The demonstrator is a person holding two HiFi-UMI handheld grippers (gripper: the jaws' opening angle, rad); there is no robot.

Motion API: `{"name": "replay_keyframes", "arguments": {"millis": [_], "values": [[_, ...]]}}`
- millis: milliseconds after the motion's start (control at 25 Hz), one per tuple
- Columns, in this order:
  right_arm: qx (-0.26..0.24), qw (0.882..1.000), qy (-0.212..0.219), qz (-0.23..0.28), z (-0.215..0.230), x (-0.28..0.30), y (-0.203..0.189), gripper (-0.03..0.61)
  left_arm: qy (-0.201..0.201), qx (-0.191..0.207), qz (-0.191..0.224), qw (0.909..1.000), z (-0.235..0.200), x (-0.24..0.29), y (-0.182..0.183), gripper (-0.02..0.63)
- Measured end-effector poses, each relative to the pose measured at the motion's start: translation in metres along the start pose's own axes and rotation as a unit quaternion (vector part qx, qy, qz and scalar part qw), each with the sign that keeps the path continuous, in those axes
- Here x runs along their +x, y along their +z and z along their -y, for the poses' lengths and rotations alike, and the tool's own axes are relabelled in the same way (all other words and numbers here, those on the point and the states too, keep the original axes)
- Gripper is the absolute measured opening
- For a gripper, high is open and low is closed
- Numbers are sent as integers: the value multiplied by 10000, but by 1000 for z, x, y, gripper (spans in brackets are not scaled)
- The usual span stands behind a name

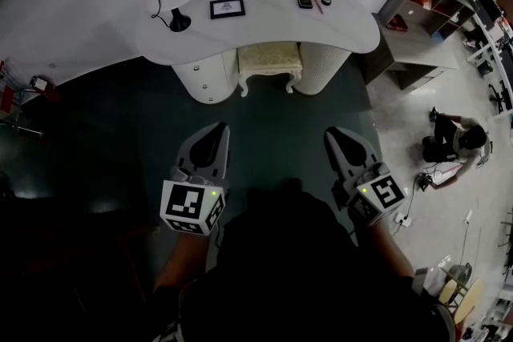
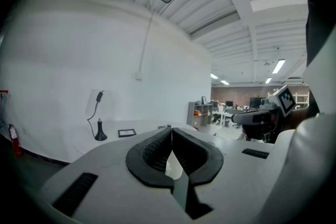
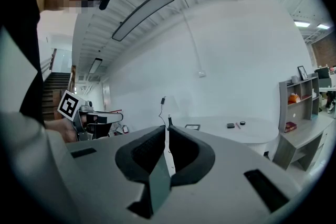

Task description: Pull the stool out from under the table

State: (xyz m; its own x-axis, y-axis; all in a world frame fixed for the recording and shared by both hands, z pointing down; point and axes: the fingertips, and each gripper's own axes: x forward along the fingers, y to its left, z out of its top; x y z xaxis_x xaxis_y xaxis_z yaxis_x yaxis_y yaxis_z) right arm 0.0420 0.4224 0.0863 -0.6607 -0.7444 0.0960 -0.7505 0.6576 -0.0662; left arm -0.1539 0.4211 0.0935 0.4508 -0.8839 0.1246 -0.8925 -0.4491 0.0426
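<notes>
Pressing together on nothing, fingers (image 2: pixel 152 152) of the left gripper (image 1: pixel 220 127) and right gripper (image 1: pixel 329 131) are pointing level toward the cream stool (image 1: pixel 269 60), well apart from it, stool is sitting tucked under the white desk (image 1: pixel 264 26), on the dark floor (image 1: pixel 120 140).

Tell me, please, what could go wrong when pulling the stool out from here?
Both the left gripper and right gripper are shut and empty, so they must open before reaching the stool, or they may just push it. The stool sits snugly between the two pedestals of the table; a skewed pull could catch a leg and jolt the frame on top.
</notes>
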Motion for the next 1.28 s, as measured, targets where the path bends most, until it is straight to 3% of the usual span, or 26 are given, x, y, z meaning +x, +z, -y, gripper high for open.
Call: {"name": "replay_keyframes", "arguments": {"millis": [360, 800, 1280], "values": [[-393, 9990, 210, -86, 32, 39, -1, 19, -79, -131, -221, 9996, 1, 49, -11, 14], [-277, 9981, 510, -209, 144, 82, 4, 20, 58, -181, -320, 9993, 14, 160, 6, 14], [-141, 9944, 991, -348, 245, 123, -4, 18, 524, -415, -451, 9967, 22, 248, 14, 14]]}}
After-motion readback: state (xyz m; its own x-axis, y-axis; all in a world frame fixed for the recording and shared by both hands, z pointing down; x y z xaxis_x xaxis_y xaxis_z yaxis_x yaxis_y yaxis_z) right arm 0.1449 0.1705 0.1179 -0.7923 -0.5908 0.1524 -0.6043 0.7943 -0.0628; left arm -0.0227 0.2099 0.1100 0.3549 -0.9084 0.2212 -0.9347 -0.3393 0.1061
